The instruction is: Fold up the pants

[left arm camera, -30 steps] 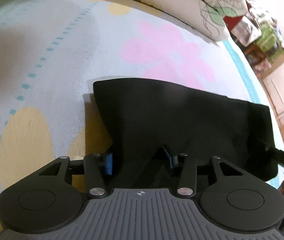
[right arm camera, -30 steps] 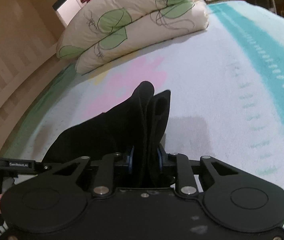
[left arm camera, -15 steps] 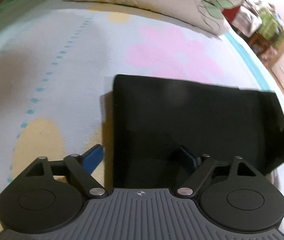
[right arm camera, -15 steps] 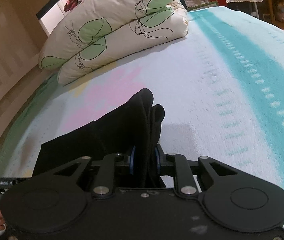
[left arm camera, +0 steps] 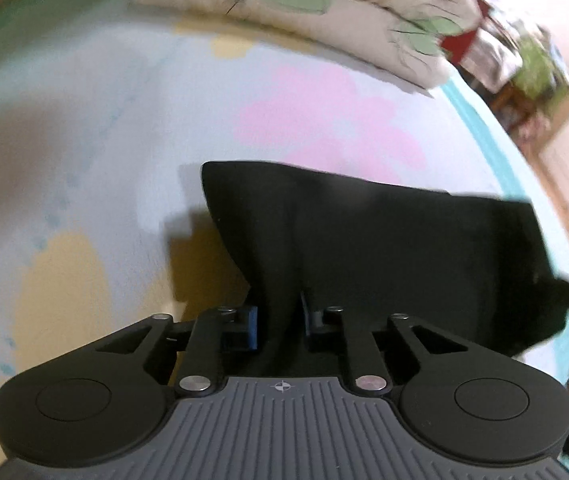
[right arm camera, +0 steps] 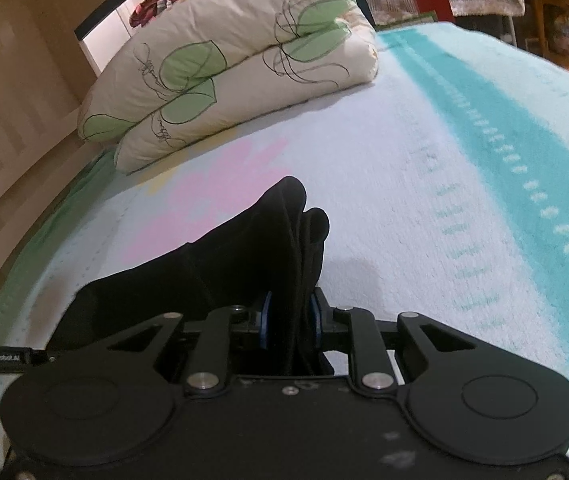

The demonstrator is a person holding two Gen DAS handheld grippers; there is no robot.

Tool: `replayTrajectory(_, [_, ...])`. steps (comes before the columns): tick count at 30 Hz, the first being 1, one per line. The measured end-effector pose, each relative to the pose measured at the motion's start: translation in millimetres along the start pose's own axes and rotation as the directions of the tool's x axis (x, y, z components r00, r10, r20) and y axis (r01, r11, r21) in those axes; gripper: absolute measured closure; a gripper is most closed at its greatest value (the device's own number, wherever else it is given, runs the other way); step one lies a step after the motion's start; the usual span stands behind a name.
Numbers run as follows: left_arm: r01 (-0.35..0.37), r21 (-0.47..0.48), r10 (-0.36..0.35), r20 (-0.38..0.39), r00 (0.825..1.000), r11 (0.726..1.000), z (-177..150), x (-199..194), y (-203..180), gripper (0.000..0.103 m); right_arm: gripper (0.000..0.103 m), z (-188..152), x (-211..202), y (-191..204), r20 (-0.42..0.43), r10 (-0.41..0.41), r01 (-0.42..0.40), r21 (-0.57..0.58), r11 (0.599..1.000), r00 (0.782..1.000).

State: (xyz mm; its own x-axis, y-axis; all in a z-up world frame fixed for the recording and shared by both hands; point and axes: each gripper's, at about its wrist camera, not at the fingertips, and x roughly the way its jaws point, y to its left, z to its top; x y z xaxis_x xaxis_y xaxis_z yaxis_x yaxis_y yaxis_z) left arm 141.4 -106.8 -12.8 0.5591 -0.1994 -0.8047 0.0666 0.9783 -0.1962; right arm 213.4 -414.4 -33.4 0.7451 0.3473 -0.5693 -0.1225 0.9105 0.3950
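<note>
left gripper (left arm camera: 278, 326) closed on pants (left arm camera: 384, 248) | right gripper (right arm camera: 289, 322) clamped on bunched edge | risk: layers slipped, fold skewed

Black pants (left arm camera: 384, 240), pastel floral blanket (left arm camera: 104, 128)

The pants (left arm camera: 384, 248) are matt black cloth. The blanket (right arm camera: 424, 184) looks fuzzy, soft fleece. Both claws, left (left arm camera: 278, 326) and right (right arm camera: 289, 320), are matt black plastic with shiny metal rivets. The headboard (right arm camera: 8, 92) is smooth pale wood.
</note>
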Motion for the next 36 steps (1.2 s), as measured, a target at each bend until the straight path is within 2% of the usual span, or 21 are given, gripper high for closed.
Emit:
replayTrajectory(2, [-0.028,0.06,0.027,0.026,0.999,0.998,0,-18,-6,0.09,0.083,0,-7,10,0.021,-0.002,0.003,-0.022,1.0,1.0])
replayTrajectory(6, [-0.034,0.069,0.032,0.034,0.999,0.997,1,-50,9,0.09,0.083,-2,-20,35,0.029,0.024,-0.023,-0.036,0.999,0.999])
replayTrajectory(10, [-0.091,0.051,0.089,0.03,0.996,0.995,0,-78,44,0.091,0.083,-9,-21,74,0.004,0.086,-0.085,-0.073,0.994,0.996])
replayTrajectory(15, [-0.174,0.029,0.175,-0.006,0.985,0.984,-7,-105,98,0.091,0.083,-22,-4,143,-0.049,0.163,-0.168,-0.128,0.977,0.985])
replayTrajectory(19, [-0.224,-0.045,0.222,-0.039,0.974,0.974,-10,-108,142,0.091,0.083,-37,20,190,-0.096,0.198,-0.21,-0.137,0.968,0.975])
replayTrajectory(24, [-0.258,-0.083,0.253,-0.067,0.965,0.963,-12,-92,173,0.088,0.083,-45,48,223,-0.125,0.165,-0.183,-0.155,0.971,0.978])
replayTrajectory(26, [-0.268,-0.139,0.255,-0.101,0.962,0.953,-16,-87,179,0.08,0.083,-44,56,224,-0.151,0.135,-0.157,-0.144,0.977,0.979])
replayTrajectory(29, [-0.277,-0.195,0.262,-0.1,0.96,0.941,-22,-94,181,0.077,0.083,-44,63,218,-0.195,0.097,-0.127,-0.149,0.981,0.976])
replayTrajectory(31, [-0.338,-0.174,0.323,-0.109,0.94,0.925,-24,-105,180,0.077,0.081,-45,65,211,-0.216,0.076,-0.111,-0.152,0.982,0.973])
replayTrajectory(34, [-0.457,-0.1,0.45,-0.085,0.889,0.884,-30,-122,176,0.077,0.076,-47,62,208,-0.205,0.039,-0.075,-0.167,0.983,0.978])
replayTrajectory(35, [-0.475,-0.084,0.471,-0.064,0.88,0.876,-32,-130,175,0.077,0.075,-48,58,210,-0.192,0.028,-0.064,-0.184,0.981,0.981])
replayTrajectory(36, [-0.476,-0.079,0.475,-0.039,0.879,0.876,-34,-139,172,0.077,0.073,-48,51,213,-0.166,0.013,-0.048,-0.212,0.976,0.986])
